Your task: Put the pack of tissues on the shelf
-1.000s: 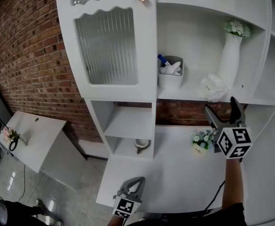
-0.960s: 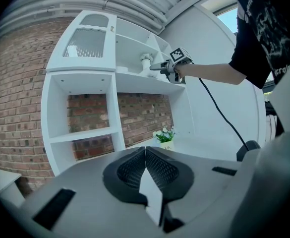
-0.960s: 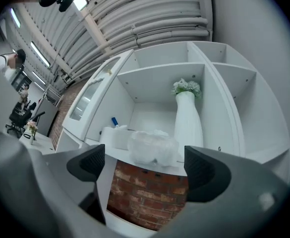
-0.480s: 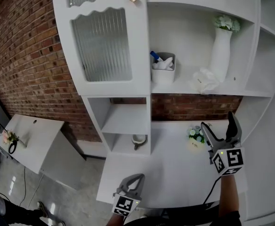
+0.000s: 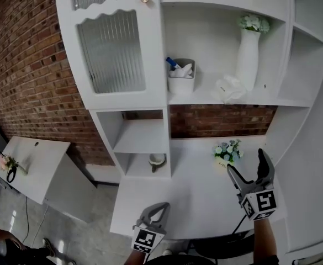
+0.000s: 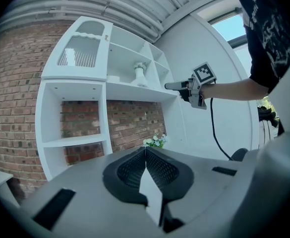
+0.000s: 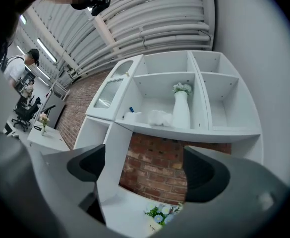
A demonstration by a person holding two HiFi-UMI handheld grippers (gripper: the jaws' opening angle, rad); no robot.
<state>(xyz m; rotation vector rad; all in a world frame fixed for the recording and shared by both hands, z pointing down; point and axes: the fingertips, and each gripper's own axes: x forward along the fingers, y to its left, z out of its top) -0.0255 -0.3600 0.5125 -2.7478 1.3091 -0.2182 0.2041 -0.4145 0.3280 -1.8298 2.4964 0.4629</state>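
Observation:
The white pack of tissues point(image 5: 228, 89) lies on the upper shelf point(image 5: 205, 100), between a grey cup point(image 5: 181, 81) and a tall white vase point(image 5: 247, 58); the pack of tissues point(image 7: 159, 117) also shows in the right gripper view. My right gripper point(image 5: 249, 170) hangs open and empty over the counter's right part, well below that shelf. The right gripper point(image 7: 145, 168) has its jaws wide apart. My left gripper point(image 5: 157, 213) is at the counter's front edge, shut with nothing in it; in its own view the left gripper point(image 6: 145, 153) has its pads pressed together.
A small pot of flowers point(image 5: 227, 152) stands on the white counter point(image 5: 189, 192) just beyond the right gripper. A cabinet door with ribbed glass point(image 5: 111, 51) covers the upper left. A cup point(image 5: 157, 160) sits in the lower cubby. A brick wall point(image 5: 23, 65) and a white side table point(image 5: 28, 159) lie to the left.
My right gripper has drawn back and down from the shelf toward the counter front, still open. The tissues stay on the shelf. The left gripper has not moved.

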